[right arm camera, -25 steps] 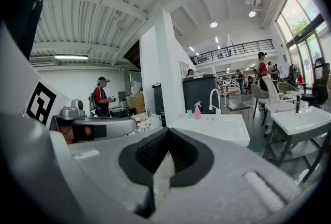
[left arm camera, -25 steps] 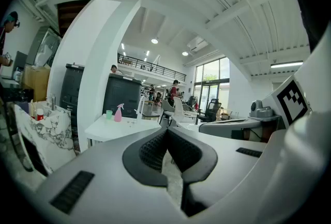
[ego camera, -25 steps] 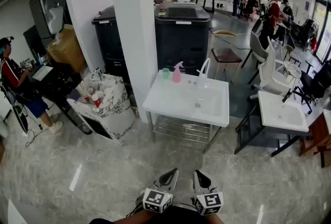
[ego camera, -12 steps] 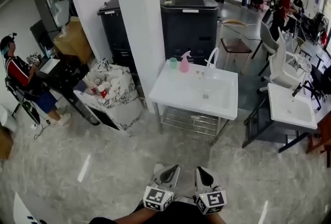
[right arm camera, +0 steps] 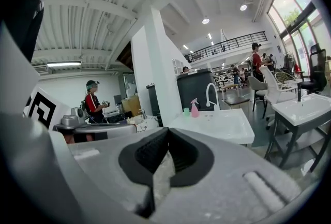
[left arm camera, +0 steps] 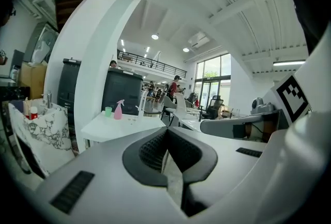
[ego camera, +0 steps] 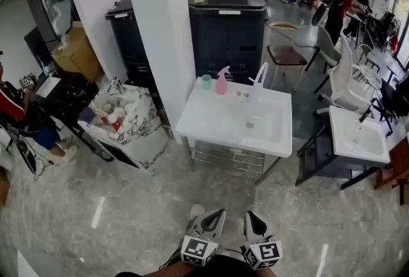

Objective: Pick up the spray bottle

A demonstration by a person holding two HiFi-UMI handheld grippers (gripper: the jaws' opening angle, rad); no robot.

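The pink spray bottle (ego camera: 221,81) stands upright at the back left corner of a white sink basin (ego camera: 192,125), beside a green cup (ego camera: 206,81) and left of the white tap (ego camera: 261,74). Both grippers hang low at the bottom of the head view, well short of the sink. My left gripper (ego camera: 214,213) and right gripper (ego camera: 250,217) are side by side, each shut with nothing between the jaws. Far ahead in the left gripper view are the bottle (left arm camera: 118,109) and cup (left arm camera: 108,111), beyond the left gripper (left arm camera: 166,135). The right gripper view shows the bottle (right arm camera: 195,107) beyond the right gripper (right arm camera: 168,132).
A white pillar (ego camera: 163,32) and black cabinets (ego camera: 227,32) stand behind the sink. A marble-patterned bin full of cups (ego camera: 124,125) is on the left, near a seated person (ego camera: 19,112). A second sink (ego camera: 358,138) and chairs (ego camera: 332,77) are at the right.
Both grippers have moved forward together towards the sink, staying shut and side by side. The sink and bottle appear slightly nearer in the head view.
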